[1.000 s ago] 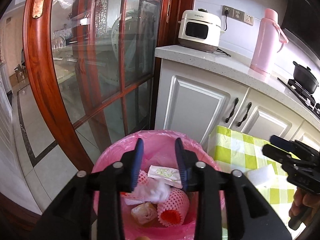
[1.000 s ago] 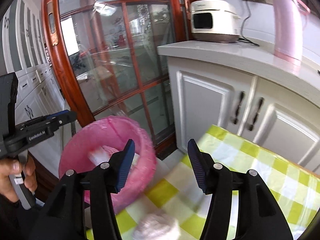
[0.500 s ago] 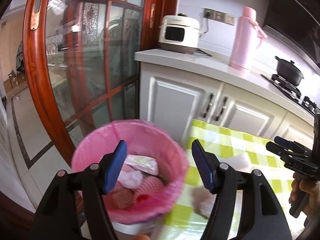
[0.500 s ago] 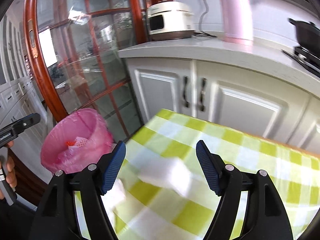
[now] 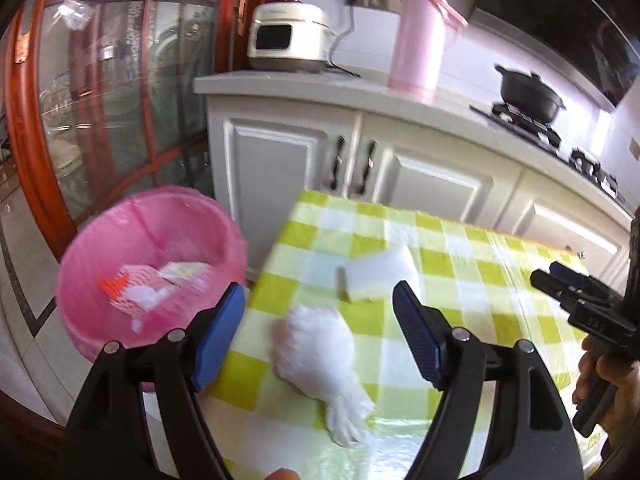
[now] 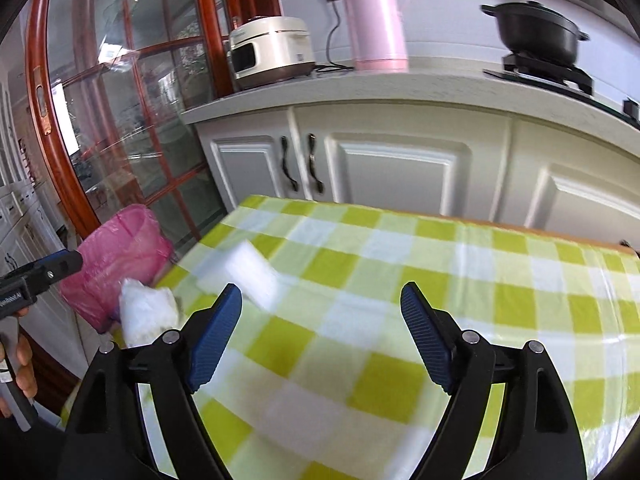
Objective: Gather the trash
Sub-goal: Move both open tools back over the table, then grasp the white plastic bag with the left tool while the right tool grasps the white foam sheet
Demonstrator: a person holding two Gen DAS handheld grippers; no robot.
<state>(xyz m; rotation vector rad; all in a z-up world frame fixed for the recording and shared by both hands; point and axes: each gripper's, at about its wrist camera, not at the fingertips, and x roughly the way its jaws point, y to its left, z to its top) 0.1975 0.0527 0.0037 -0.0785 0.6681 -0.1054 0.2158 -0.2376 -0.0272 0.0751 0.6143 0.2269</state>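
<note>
Both tools hang above the worktop (image 6: 360, 264), which is covered in a green and white checked cloth. The left tool (image 5: 318, 334) has its blue-padded jaws opening, already spread wide, with nothing pinched. A crumpled white wad of tissue (image 5: 316, 354) lies on the cloth in the gap between them as seen from its camera, but the pads stand clear of it on both sides. Just beyond the wad, near but apart from it, lies a white sponge block (image 5: 378, 276).

The right tool (image 6: 322, 332) is also opening, jaws wide apart and holding nothing; only bare checked cloth shows between them. From its side the sponge block (image 6: 244, 270) sits ahead of its left pad, and the wad of tissue (image 6: 146, 312) sits near the worktop's corner.

Beside that corner, on the floor, stands a bin lined with a pink bag (image 5: 148, 264). It already holds several scraps, among them a piece of red and white foam netting (image 5: 124, 286).

Behind the worktop, white cupboards carry a cream cooker (image 5: 286, 38), a pink flask (image 5: 414, 36) and a black pot (image 5: 528, 94) on the hob.
</note>
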